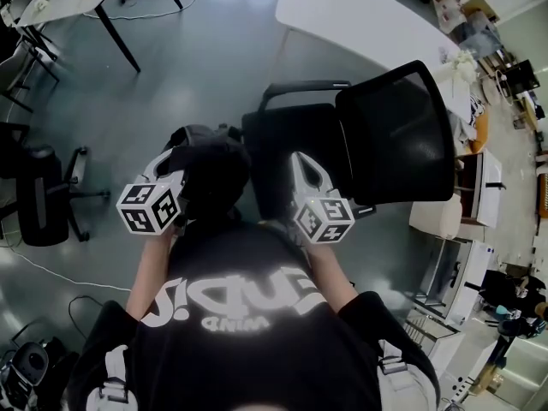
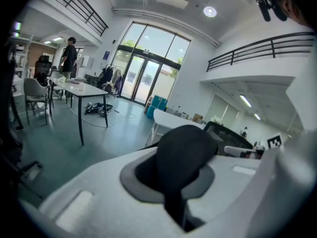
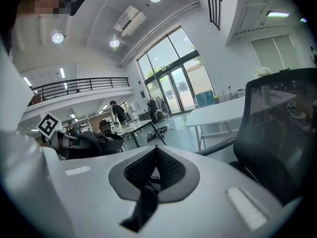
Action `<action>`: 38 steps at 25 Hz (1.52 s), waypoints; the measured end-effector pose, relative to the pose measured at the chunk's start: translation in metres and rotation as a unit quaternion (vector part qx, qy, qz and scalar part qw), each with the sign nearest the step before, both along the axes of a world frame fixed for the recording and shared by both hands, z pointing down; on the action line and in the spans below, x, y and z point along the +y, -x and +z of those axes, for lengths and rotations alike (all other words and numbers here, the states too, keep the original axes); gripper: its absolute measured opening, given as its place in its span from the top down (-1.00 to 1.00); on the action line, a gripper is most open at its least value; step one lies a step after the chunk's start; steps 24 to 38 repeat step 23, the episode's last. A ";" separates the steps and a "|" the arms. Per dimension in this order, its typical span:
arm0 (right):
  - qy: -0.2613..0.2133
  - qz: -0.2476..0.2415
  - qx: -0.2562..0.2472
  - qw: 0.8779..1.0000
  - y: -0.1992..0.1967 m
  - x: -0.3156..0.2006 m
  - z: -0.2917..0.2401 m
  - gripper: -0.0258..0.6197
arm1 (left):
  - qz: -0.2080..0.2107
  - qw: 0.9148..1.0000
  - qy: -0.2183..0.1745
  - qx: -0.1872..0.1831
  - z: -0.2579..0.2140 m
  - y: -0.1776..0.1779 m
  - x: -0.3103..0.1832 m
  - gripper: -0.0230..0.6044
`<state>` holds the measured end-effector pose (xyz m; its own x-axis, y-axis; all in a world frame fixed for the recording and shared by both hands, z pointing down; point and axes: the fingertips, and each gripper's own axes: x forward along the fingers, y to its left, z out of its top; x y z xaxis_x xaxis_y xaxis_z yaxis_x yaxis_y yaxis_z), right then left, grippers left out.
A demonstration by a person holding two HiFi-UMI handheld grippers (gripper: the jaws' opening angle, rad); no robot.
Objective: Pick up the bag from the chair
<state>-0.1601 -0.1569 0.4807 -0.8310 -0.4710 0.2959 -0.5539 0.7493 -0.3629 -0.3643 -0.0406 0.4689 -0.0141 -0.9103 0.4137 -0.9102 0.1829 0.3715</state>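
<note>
My left gripper is just to the left of the chair, level with the left edge of its seat. It is clenched on the bag. In the left gripper view a fold of the bag's black fabric bulges out from between the two jaws and fills the gap between them. The bag is a dark, rounded bundle at the tip of that gripper, right against the left edge of the chair's seat. From above I cannot tell whether it touches the seat or is clear of it.

My right gripper is over the chair's seat, to the right of the bag and in front of the backrest. Its jaws are pressed together at the tips. The ribbed pads meet in a point, and I can make out nothing held between them. In the right gripper view the mesh backrest rises close on the right, and the bag and my other gripper sit off to the left.

Behind the chair stands a white table, with its near edge just past the top of the backrest. The chair stands on a grey-green floor.
</note>
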 end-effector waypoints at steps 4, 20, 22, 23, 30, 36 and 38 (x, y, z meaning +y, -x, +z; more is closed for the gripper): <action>-0.001 -0.006 0.002 1.000 0.011 0.006 -0.002 0.92 | 0.002 1.000 0.000 0.003 0.000 0.005 0.004 0.84; -0.001 -0.009 0.013 1.000 0.017 0.008 -0.003 0.92 | 0.021 1.000 0.002 0.000 0.000 -0.003 0.002 0.84; -0.001 -0.010 0.013 1.000 0.017 0.007 -0.003 0.92 | 0.021 1.000 0.002 0.005 0.002 -0.003 0.001 0.84; -0.002 -0.011 0.013 1.000 0.018 0.006 -0.003 0.92 | 0.021 1.000 0.002 0.007 0.003 -0.003 0.000 0.84; -0.002 -0.011 0.013 1.000 0.018 0.006 -0.003 0.92 | 0.021 1.000 0.002 0.007 0.003 -0.003 0.000 0.84; -0.002 -0.011 0.013 1.000 0.018 0.006 -0.003 0.92 | 0.021 1.000 0.002 0.007 0.003 -0.003 0.000 0.84; -0.002 -0.011 0.013 1.000 0.018 0.006 -0.003 0.92 | 0.021 1.000 0.002 0.007 0.003 -0.003 0.000 0.84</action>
